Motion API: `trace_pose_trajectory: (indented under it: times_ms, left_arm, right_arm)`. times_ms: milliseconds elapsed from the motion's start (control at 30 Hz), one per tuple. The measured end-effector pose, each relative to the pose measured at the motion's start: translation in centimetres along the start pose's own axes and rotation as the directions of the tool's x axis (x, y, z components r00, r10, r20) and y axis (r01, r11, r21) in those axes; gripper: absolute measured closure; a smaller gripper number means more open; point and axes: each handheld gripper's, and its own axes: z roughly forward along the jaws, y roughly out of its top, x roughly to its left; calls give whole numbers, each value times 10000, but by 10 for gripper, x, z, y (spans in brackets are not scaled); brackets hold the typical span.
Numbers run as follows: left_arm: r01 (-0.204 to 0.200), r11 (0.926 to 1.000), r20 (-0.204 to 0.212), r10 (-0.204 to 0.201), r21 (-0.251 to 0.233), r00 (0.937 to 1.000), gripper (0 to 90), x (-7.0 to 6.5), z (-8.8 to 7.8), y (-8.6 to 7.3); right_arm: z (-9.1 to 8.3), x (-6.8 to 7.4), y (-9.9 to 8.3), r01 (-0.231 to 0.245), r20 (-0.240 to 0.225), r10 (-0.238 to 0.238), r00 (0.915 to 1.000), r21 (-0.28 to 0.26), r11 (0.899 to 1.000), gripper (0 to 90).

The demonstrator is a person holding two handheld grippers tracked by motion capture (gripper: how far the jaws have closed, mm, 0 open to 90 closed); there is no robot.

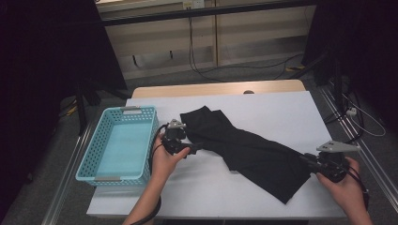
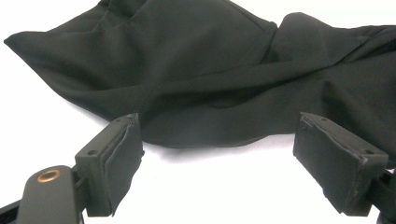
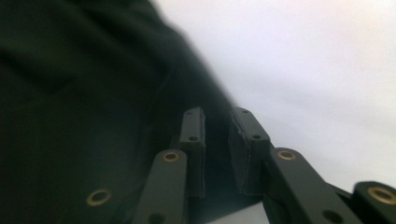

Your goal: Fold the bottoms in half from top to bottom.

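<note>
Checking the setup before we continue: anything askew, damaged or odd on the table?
The black garment lies rumpled and diagonal across the white table, not flat. The turquoise basket overhangs the table's left edge. No damage or spill visible.

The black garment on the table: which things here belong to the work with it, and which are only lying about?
Part of the job:
- black garment, spread on the white table
- left gripper, open just before the cloth edge
- right gripper, fingers narrowly apart at the cloth's edge
- blue basket, empty, perhaps its destination

Lying about:
- floor cables
</note>
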Motion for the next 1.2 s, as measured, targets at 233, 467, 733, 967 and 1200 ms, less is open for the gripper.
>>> trace_pose_trajectory:
  times_ms: [233, 467, 733, 967, 1200]
  left_arm:
    - [8, 10000, 26, -7, -48, 10000, 159, 0, -2, 1]
    - [14, 10000, -55, -14, -42, 10000, 159, 2, -4, 0]
    - [2, 9999, -68, -3, -115, 10000, 157, 2, -4, 1]
    - [-69, 9999, 8, 69, -133, 10000, 155, 0, -5, 2]
    - [-33, 9999, -16, 33, -95, 10000, 154, 1, -4, 2]
  right_arm:
    - [19, -9, -1, -419, -277, 428, 9987, 317, 9986, 900]
    - [11, -17, 3, -767, 126, 770, 9969, -260, 9967, 865]
    - [5, 24, 3, 301, -692, -311, 9971, -146, 9994, 654]
    - [13, 24, -2, 514, -426, -497, 9979, 417, 9978, 715]
    - [6, 6, 3, 37, -346, -30, 9994, 186, 9998, 884]
